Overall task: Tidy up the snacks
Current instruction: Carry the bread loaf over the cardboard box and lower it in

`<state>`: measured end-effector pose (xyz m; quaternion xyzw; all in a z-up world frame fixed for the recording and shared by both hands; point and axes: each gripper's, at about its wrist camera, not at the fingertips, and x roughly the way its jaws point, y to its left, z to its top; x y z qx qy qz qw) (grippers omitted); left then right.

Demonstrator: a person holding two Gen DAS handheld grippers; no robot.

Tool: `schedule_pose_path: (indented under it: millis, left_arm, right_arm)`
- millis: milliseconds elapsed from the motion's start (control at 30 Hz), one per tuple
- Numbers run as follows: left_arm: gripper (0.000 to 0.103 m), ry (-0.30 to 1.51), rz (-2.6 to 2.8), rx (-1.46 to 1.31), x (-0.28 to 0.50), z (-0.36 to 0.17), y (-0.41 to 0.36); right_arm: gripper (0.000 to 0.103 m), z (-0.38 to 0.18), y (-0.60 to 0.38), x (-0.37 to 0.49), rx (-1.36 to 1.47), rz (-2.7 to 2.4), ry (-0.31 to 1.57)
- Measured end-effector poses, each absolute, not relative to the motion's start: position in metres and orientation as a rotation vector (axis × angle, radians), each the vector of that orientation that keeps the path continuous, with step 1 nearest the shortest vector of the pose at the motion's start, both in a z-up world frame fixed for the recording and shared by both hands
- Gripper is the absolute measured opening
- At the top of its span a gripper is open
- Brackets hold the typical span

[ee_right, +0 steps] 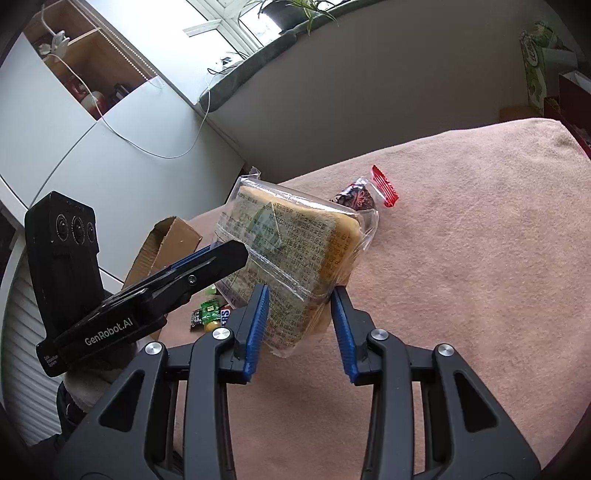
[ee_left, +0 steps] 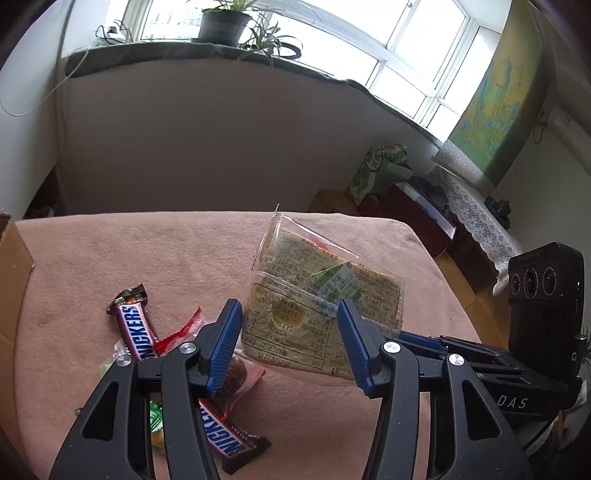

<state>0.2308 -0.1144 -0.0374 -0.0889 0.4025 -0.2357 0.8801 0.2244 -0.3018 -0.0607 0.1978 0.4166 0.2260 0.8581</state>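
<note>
Snickers bars (ee_left: 135, 329) lie beside held label-printed sandwich pack (ee_left: 317, 295)

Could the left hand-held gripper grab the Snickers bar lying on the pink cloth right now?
Probably not yet: the left hand-held gripper is closed on the wrapped bread, which the right hand-held gripper grips too. The Snickers bar lies uncovered just beside it.

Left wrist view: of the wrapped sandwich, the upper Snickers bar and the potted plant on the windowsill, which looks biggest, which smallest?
1. Wrapped sandwich, by far the largest, though it is also nearest the camera.
2. Potted plant and upper Snickers bar look roughly alike; the plant stands much farther off, so I won't rank them.
</note>
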Motion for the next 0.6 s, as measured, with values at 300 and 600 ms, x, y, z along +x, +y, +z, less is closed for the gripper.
schedule_pose_path:
  millis: [300, 600]
  left_arm:
    - [0.052, 0.736, -0.441, -0.193, 0.198, -0.011, -0.086]
    - [0.052, 0.661, -0.371, -0.212, 0.168, 0.006, -0.043]
  right_arm:
    - [0.037, -0.031, -0.269, 0.205, 0.326, 0.525, 0.836]
    - [0.037, -0.007, -0.212, 0.199, 0.235, 0.602, 0.813]
